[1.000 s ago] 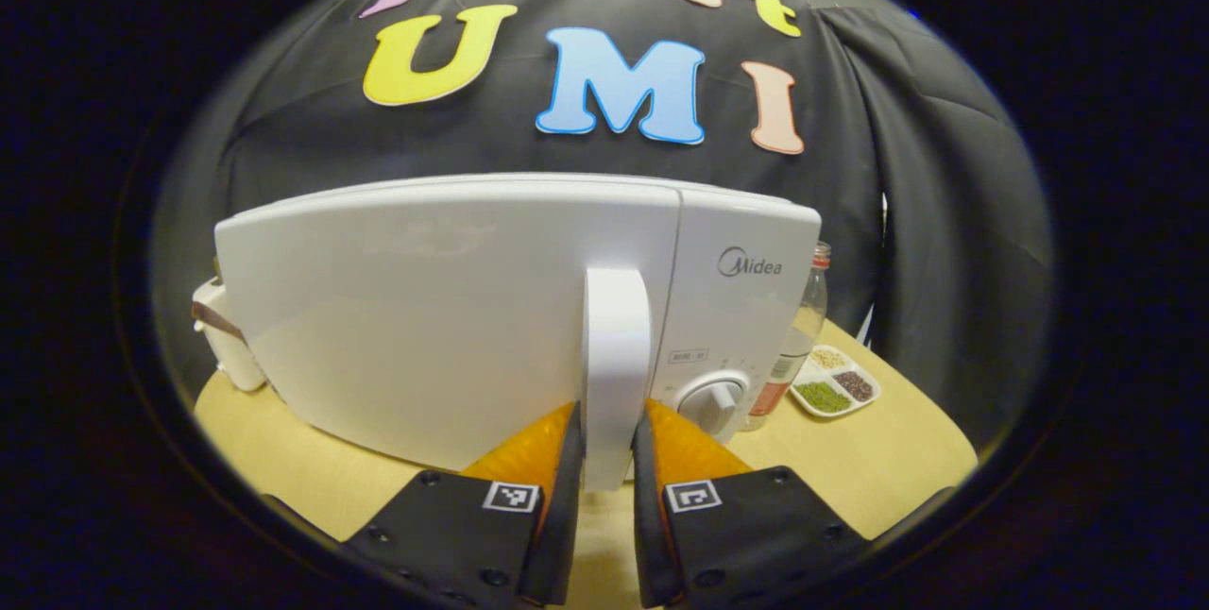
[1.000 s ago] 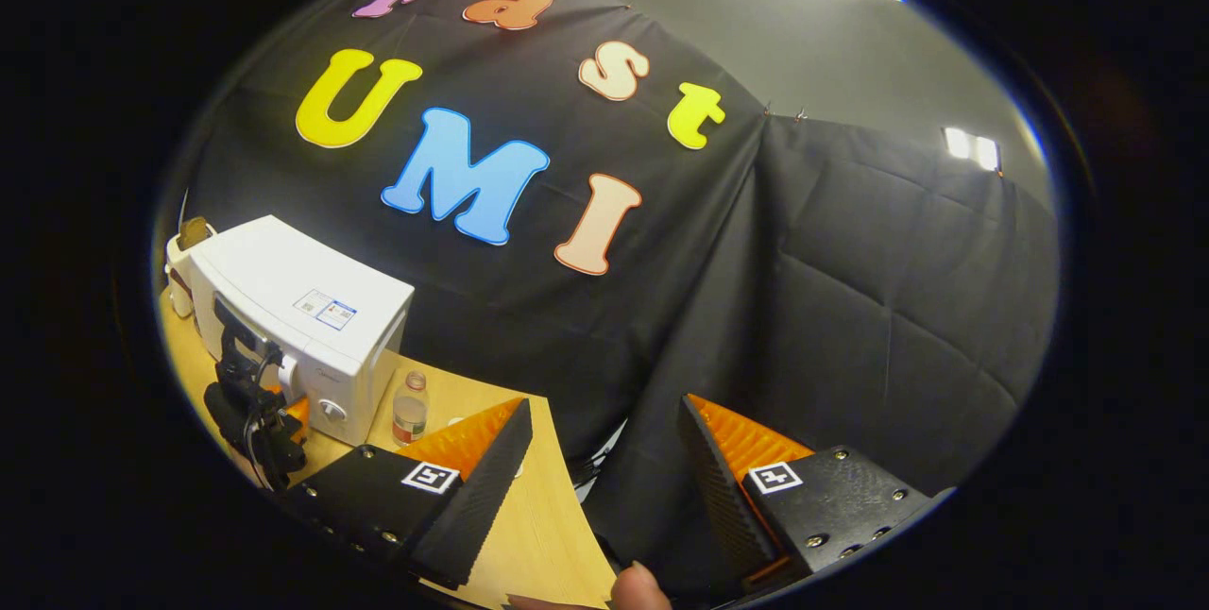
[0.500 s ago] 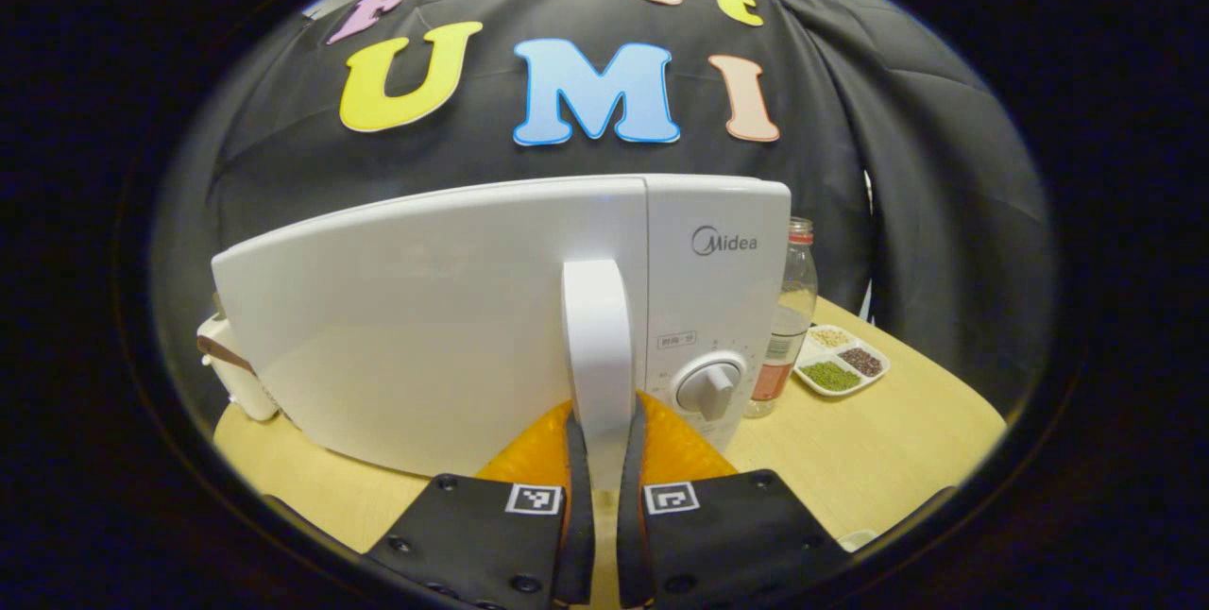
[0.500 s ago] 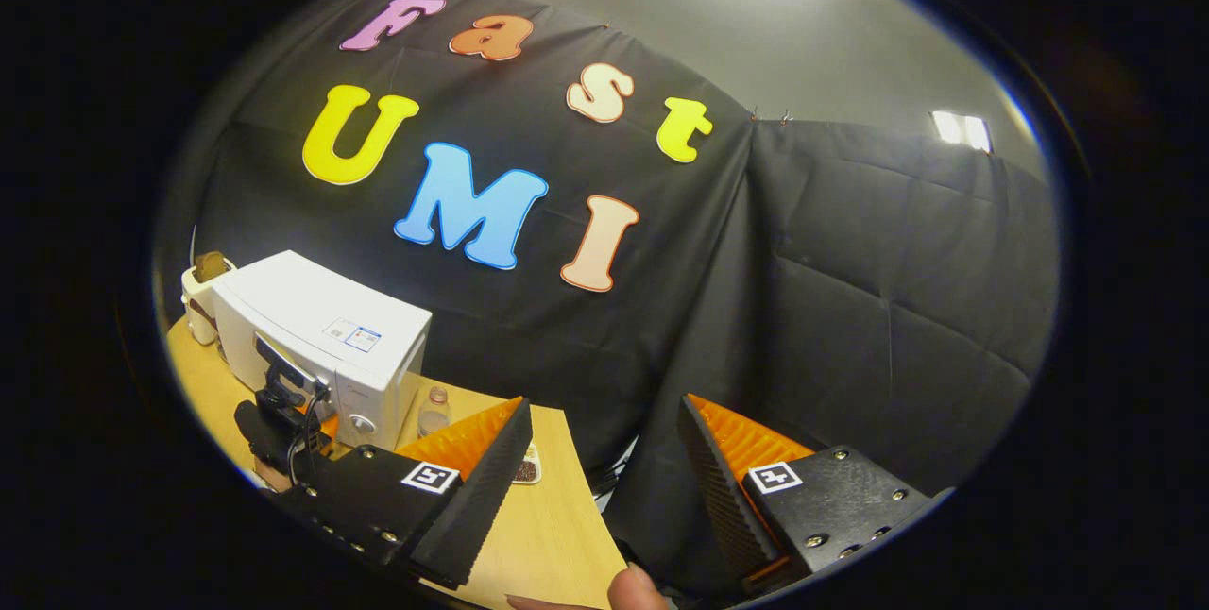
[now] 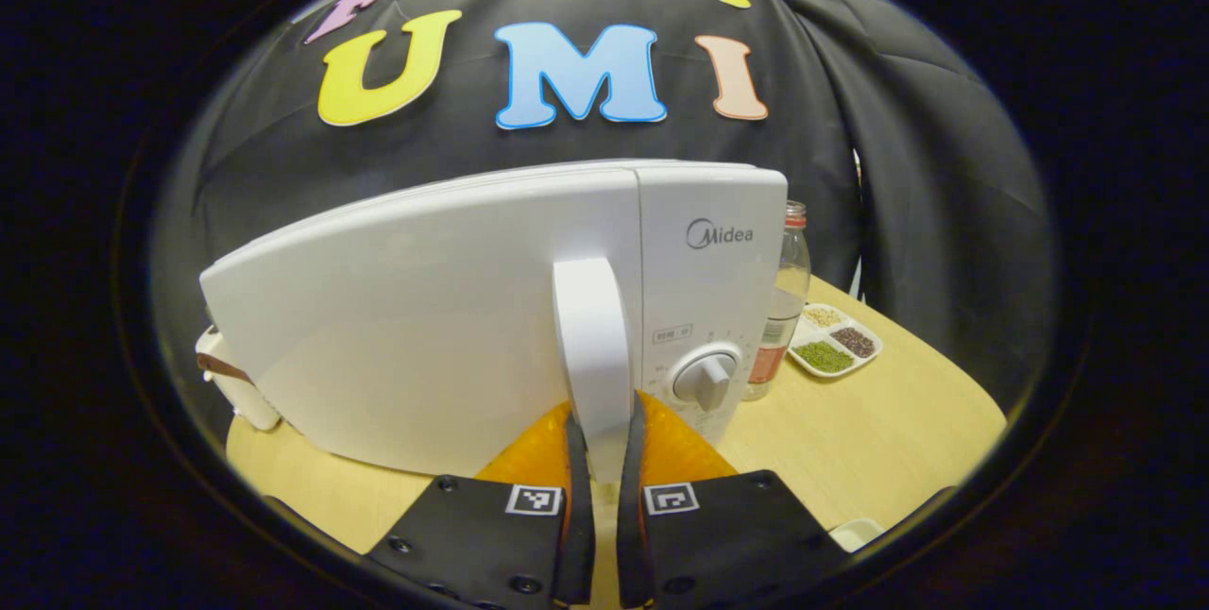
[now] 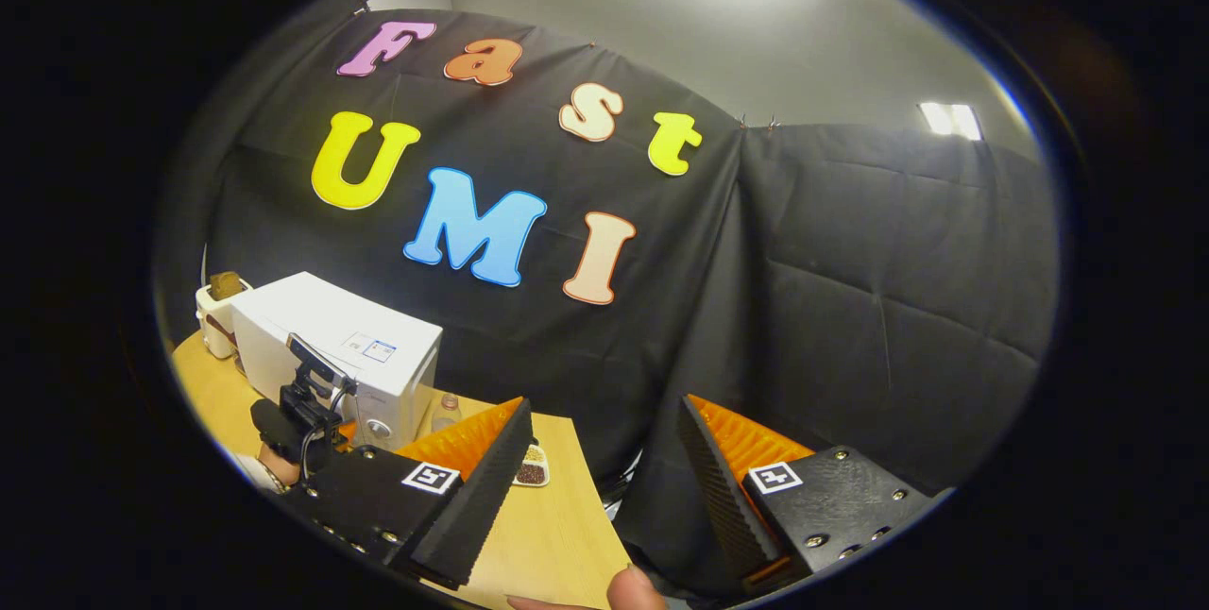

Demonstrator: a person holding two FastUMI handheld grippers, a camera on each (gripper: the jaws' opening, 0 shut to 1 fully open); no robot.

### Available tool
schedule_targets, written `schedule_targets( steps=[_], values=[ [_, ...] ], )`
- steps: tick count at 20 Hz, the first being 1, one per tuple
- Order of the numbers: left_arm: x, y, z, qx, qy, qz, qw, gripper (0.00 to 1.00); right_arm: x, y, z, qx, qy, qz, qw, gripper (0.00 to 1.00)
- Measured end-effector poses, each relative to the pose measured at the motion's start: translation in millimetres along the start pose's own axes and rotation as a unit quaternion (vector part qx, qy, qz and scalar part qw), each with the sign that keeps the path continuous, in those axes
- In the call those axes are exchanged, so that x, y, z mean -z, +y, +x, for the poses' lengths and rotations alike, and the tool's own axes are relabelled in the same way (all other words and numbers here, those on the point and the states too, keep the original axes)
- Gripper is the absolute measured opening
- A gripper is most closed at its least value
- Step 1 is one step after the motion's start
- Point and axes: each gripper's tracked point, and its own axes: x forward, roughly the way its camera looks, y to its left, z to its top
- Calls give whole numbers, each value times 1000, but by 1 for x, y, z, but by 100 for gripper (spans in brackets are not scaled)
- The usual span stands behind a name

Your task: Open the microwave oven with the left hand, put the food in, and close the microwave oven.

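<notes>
On microwave door handle [image 5: 592, 346]: left gripper [image 5: 604, 459] clamped.

Microwave [image 5: 425, 308]: glossy white plastic, smooth.
Table [image 5: 878, 431]: pale wood grain, matt.
Bottle [image 5: 789, 298]: clear plastic.
Booth wall [image 6: 850, 308]: matt black cloth.

left gripper [image 5: 604, 459]: two black mounting blocks, each with a square black-and-white fiducial tag, round screw heads on top. right gripper [image 6: 604, 478]: same blocks, tags and screws; finger inner faces ribbed. In the right gripper view the left gripper [image 6: 300, 407] shows as black housing with looping black cable, white cuff [image 6: 255, 472] below.
</notes>
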Motion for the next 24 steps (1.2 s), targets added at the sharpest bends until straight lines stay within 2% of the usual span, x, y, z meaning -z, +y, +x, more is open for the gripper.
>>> schedule_targets(
  steps=[6, 14, 16, 19, 24],
  values=[
    [0, 0, -1, -3, 1, 0, 1000, 18, 12, -7, 2, 1, 13, 6, 1000, 96],
    [2, -2, -2, 4, 4, -4, 1000, 18, 16, 11, 14, -13, 16, -6, 1000, 95],
    [15, -5, -26, 5, -2, -24, 1000, 18, 15, 14, 17, -15, 16, -7, 1000, 95],
    [39, 5, -84, 5, -23, -14, 1000, 16, 20, 26, 24, -24, 20, -4, 1000, 95],
    [74, 32, -154, 24, -21, -19, 999, 18, 37, 66, 29, -63, 45, -5, 997, 95]
  ],
)
